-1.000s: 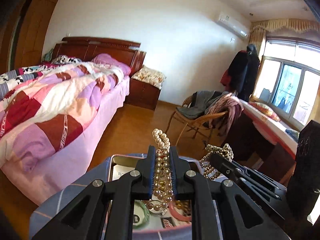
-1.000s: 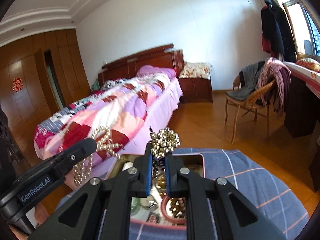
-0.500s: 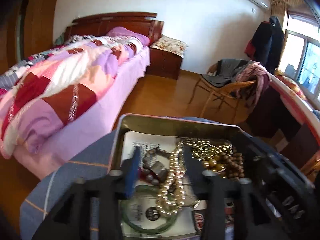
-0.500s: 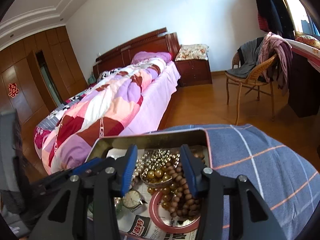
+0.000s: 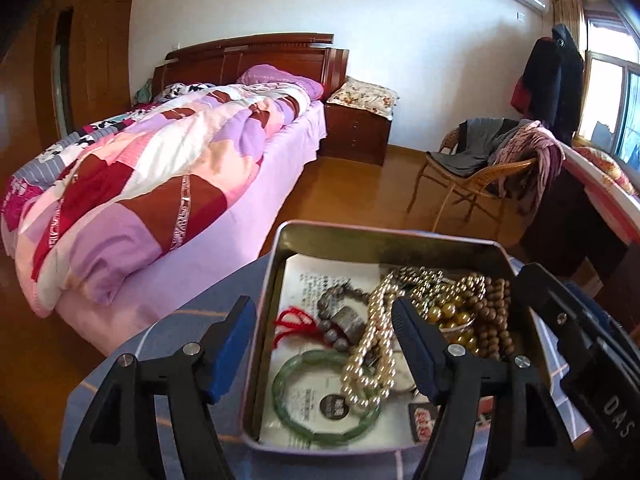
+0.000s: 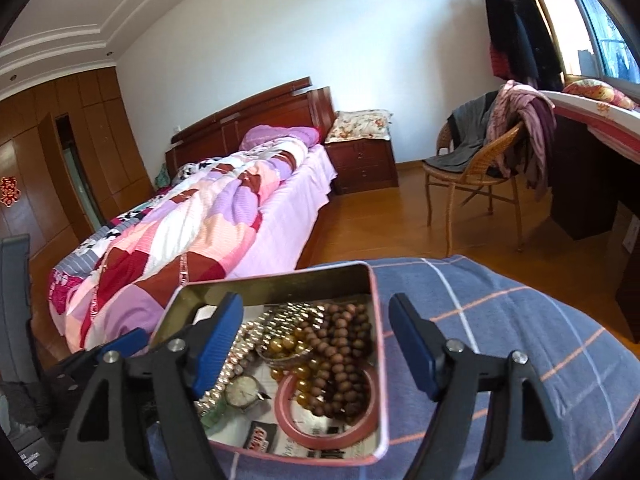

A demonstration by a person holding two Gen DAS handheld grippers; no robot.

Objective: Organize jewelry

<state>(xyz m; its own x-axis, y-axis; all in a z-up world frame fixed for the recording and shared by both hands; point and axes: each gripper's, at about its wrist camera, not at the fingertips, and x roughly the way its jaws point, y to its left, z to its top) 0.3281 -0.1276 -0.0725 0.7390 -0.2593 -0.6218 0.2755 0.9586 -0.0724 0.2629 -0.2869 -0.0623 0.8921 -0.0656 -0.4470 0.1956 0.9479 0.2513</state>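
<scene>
Pearly cream bead necklace lies in the rectangular silver metal tin, both the left gripper and right gripper spread wide, seemingly empty.

The left claw and right claw look alike: black angular plastic arms, silver round screws at the joints, and ribbed blue pads lining each finger.

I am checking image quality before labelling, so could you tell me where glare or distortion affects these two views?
Left wrist view: window blown out at the right edge, fisheye bending the walls, tin and pearl necklace sharp. Right wrist view: window overexposed top right, dark corners, brown beads clear.
</scene>
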